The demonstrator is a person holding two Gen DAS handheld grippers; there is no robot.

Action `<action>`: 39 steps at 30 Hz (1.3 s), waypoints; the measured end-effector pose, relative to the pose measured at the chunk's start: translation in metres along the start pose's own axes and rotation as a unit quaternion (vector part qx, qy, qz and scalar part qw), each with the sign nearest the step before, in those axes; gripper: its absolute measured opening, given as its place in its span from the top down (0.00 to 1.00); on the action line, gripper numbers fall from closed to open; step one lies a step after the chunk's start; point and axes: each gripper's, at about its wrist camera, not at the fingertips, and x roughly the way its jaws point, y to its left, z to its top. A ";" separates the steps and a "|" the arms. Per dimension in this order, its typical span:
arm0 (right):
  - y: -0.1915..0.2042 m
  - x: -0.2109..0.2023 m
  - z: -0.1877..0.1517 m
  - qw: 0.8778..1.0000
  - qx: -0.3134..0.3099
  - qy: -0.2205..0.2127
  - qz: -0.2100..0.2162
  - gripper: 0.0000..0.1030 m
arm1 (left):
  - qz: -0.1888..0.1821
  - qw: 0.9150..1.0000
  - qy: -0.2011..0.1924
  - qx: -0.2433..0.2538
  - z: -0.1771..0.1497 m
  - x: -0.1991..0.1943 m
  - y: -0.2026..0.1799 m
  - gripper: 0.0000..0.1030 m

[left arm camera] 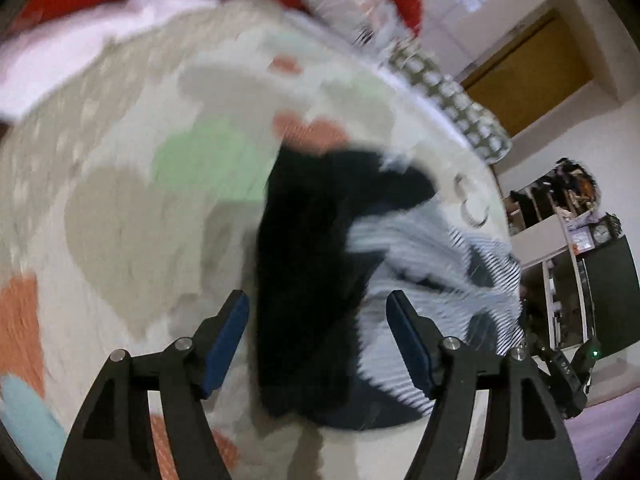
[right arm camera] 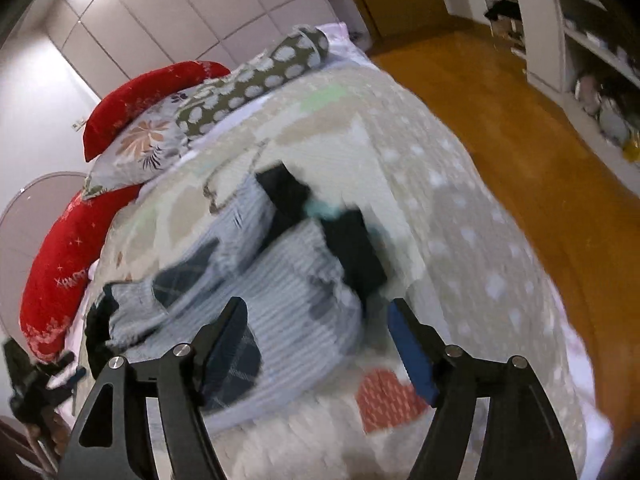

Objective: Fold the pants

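Black pants (left arm camera: 316, 280) lie on the patterned bedspread (left arm camera: 132, 208), touching a striped grey-blue garment (right arm camera: 288, 300) at their 3 o'clock in the left view. The left gripper (left arm camera: 318, 312) and the right gripper (right arm camera: 318, 316) both stand wide, holding nothing.

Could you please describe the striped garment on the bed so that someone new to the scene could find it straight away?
Start at the bed, covered by a pale quilt with hearts and dots. In its middle lies a small heap of clothes; the striped garment is the crumpled light blue-grey piece with fine stripes and darker checked patches. The black garment beside it is plain and dark.
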 end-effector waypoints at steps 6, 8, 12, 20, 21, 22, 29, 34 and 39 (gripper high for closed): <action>-0.008 0.013 -0.019 1.000 0.023 0.007 0.002 0.25 | 0.012 0.999 0.013 0.032 -0.025 0.026 -0.018 0.22; -0.002 0.016 -0.020 1.000 0.016 -0.001 -0.007 0.25 | 0.031 0.998 0.016 0.061 -0.035 0.037 -0.036 0.21; 0.013 0.029 -0.018 0.999 -0.001 -0.008 -0.036 0.48 | 0.086 0.989 0.026 0.121 -0.042 0.043 -0.059 0.86; 0.012 0.010 -0.027 1.000 -0.011 0.013 -0.016 0.94 | 0.052 0.993 0.005 0.101 -0.038 -0.008 -0.033 0.88; 0.014 0.006 -0.031 1.000 -0.016 0.015 -0.012 0.95 | 0.051 0.994 -0.001 0.101 -0.039 -0.014 -0.032 0.88; 0.016 0.002 -0.035 1.000 -0.021 0.016 -0.009 0.95 | 0.049 0.994 -0.003 0.100 -0.041 -0.021 -0.030 0.88; 0.041 -0.026 -0.089 0.998 -0.056 0.034 0.024 0.95 | 0.051 0.996 -0.010 0.078 -0.073 -0.056 0.003 0.88; 0.043 -0.037 -0.130 0.996 -0.056 0.055 0.046 0.95 | 0.054 0.998 -0.011 0.037 -0.093 -0.068 0.042 0.88; 0.033 -0.041 -0.155 0.996 -0.039 0.064 0.054 0.94 | 0.063 0.998 -0.010 0.000 -0.104 -0.067 0.072 0.77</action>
